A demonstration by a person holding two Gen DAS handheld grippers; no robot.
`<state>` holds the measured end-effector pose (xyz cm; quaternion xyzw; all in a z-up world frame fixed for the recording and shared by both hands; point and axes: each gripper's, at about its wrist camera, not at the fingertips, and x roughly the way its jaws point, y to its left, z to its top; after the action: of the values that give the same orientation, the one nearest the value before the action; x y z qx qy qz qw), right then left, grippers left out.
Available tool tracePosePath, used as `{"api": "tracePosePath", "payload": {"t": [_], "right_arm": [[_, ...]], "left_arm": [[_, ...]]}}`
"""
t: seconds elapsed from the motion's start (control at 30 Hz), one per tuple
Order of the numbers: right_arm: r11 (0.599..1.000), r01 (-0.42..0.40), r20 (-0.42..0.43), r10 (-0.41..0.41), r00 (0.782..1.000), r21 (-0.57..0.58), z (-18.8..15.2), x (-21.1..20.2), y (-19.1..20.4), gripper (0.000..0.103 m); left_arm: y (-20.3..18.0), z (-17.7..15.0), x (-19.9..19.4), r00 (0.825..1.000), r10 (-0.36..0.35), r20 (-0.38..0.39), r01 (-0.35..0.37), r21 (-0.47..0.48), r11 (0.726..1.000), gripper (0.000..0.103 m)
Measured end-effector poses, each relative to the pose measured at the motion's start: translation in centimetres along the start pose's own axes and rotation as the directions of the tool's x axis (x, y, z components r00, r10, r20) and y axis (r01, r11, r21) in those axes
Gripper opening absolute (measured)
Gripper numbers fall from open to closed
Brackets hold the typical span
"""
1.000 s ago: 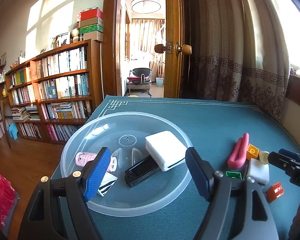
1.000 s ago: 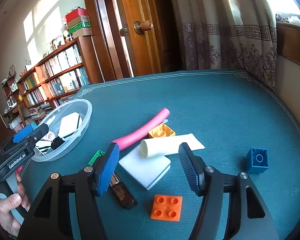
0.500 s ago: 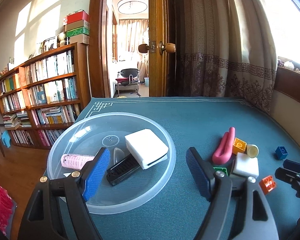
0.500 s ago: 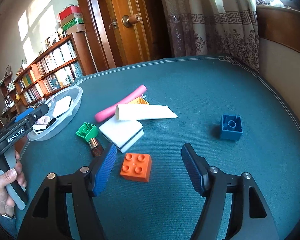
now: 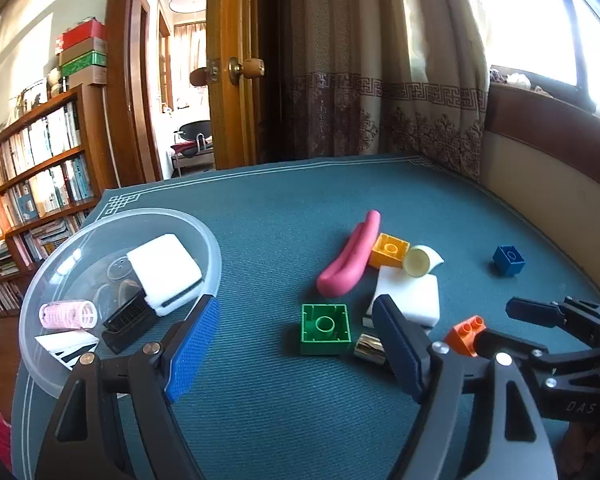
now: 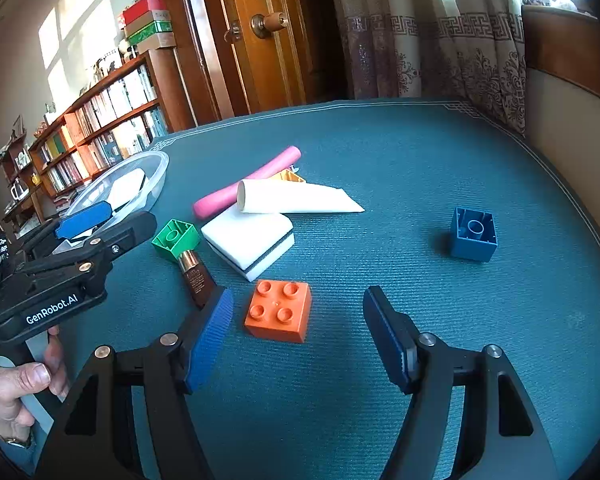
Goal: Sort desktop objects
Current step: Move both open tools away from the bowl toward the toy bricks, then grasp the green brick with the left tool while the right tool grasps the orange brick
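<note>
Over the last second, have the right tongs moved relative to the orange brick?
Yes. The right tongs have come back toward the table's near edge; the orange brick, earlier below the tips, now lies between them, toward the left pad.

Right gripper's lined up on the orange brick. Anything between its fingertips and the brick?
No. In the right wrist view only bare green table cover lies between the open right gripper and the orange brick; the brown tube sits off to the left.
</note>
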<state>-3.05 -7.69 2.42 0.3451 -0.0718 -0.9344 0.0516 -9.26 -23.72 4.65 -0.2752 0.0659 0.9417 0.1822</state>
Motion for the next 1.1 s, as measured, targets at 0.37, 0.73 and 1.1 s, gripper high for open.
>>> {"api": "tracePosePath", "payload": {"t": [0.37, 0.73, 1.1], "right_arm": [[1.000, 0.011, -0.026, -0.012, 1.000, -0.016, -0.1, 0.4, 0.4, 0.071], [1.000, 0.017, -0.056, -0.019, 0.998, -0.025, -0.1, 1.0, 0.7, 0.071], [0.999, 0.038, -0.073, -0.041, 0.997, -0.035, -0.1, 1.4, 0.9, 0.071]], "left_arm": [[1.2, 0.2, 3.4, 0.987, -0.055, -0.151, 0.045, -0.073, 0.996, 0.072], [0.5, 0.3, 4.3, 0.981, -0.057, -0.187, 0.052, -0.033, 0.998, 0.064], [0.7, -0.1, 5.1, 0.970, -0.055, -0.237, 0.046, -0.044, 0.998, 0.047]]}}
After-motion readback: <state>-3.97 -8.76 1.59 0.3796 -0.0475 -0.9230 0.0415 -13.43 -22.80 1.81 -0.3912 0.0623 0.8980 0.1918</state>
